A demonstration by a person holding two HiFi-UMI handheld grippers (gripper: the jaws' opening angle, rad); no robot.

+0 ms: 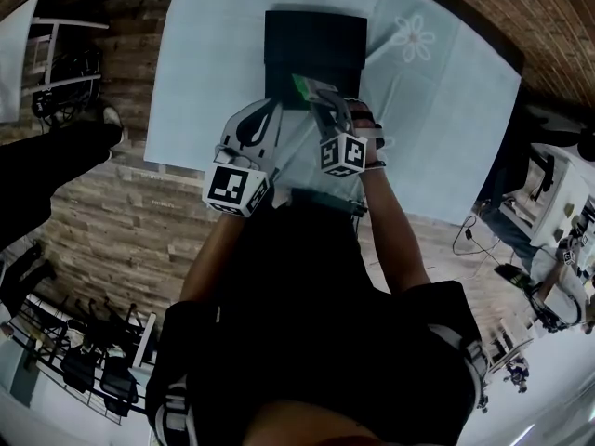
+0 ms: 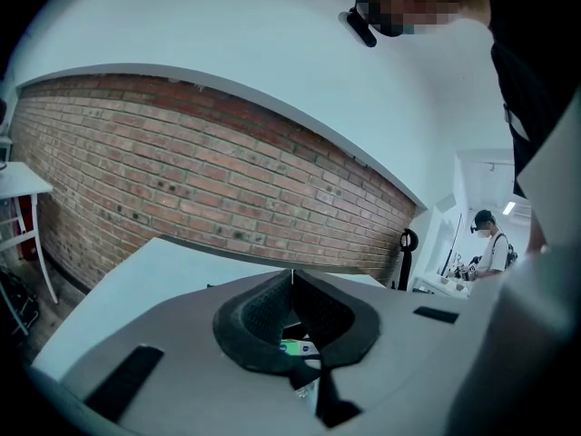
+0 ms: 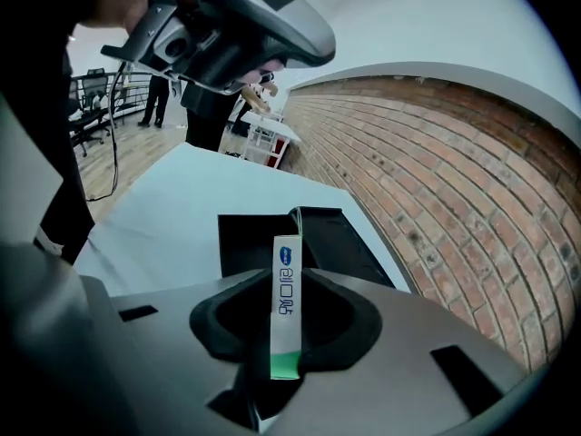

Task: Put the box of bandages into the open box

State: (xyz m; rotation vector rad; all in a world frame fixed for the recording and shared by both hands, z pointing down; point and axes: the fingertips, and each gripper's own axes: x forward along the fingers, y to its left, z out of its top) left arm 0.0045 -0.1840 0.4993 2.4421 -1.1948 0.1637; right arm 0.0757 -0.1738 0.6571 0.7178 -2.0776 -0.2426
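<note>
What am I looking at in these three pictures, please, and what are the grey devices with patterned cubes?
There is no robot: a person holds a grey two-jaw gripper in each hand, and the cubes are part of them. One picture comes from a camera on the person's head, looking down. The other two come from cameras riding on each gripper, looking along its jaws. On a pale blue cloth sits a black open box. The right gripper is clamped on a narrow white box of bandages with a green end, pointing towards the black box. The left gripper is shut and empty.
</note>
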